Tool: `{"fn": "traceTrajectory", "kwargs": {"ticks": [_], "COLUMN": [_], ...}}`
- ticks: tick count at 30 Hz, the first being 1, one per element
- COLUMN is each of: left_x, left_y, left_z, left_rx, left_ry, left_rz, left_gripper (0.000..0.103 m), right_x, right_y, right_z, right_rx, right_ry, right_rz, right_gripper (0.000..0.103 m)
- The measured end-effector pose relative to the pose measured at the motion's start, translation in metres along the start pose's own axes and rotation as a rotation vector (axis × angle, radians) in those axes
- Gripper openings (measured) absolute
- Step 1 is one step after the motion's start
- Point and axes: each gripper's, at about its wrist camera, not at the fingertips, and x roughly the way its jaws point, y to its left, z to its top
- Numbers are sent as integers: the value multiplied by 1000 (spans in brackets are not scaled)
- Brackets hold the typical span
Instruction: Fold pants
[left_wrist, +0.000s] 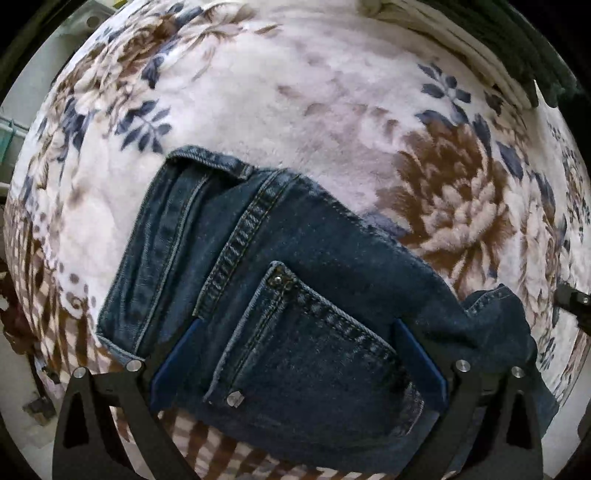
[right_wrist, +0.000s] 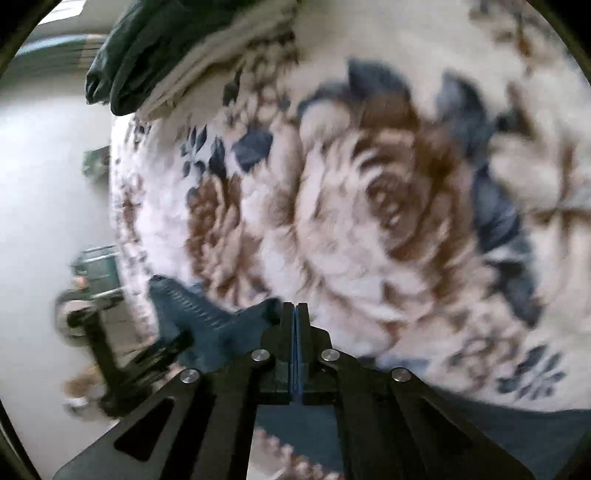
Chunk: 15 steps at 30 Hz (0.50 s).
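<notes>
Where the jeans (left_wrist: 295, 295) lie folded, the surface is seen to be a bed covered by a plush cream blanket (left_wrist: 295, 103) printed with brown flowers and blue leaves. Pale floor (right_wrist: 48, 177) is shown beside the bed, and stacked dark and beige fabric (right_wrist: 155, 55) is seen at the far edge. No label or writing can be read; only rivets and stitching are shown on the back pocket (left_wrist: 314, 354). The left tongs (left_wrist: 299, 362) are spread wide over that pocket. The right tongs (right_wrist: 295, 347) are closed tight, with denim just beside them; whether cloth is pinched cannot be told.
</notes>
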Motion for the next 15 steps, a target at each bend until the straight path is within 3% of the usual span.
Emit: {"fn": "traceTrajectory", "kwargs": {"ticks": [1,3,5,6,9,10,12,13,14,15], "left_x": [-4,-14,-20,-20,-18,-14,-8,-7,-6,-6], "left_y": [-2,-6,-10,-12,-20,-19,-16,-15,-13,-10], "left_z": [0,1,1,2,10,11,12,12,13,8], "left_rx": [4,9,23,37,73,75,66,61,56,52], "left_ry": [-5,-17,-33,-41,-29,-16,-6,-8,-9,-7], "left_rz": [12,30,47,62,113,117,106,100,95,94], "left_gripper": [103,103,103,103,103,103,103,103,103,103], "right_x": [16,45,71,83,107,100,64,36,26,24], "right_y": [6,14,20,21,35,40,49,49,46,41], "right_z": [0,-2,3,3,-5,-9,-15,-16,-16,-14], "right_rx": [-3,-13,-41,-56,-130,-141,-165,-163,-157,-138], "right_ry": [60,112,180,211,212,159,-12,-139,-170,-133], "right_rz": [11,17,10,-7,-80,-127,-138,-187,-197,-177], "right_gripper": [42,74,74,72,14,8,0,0,0,1]}}
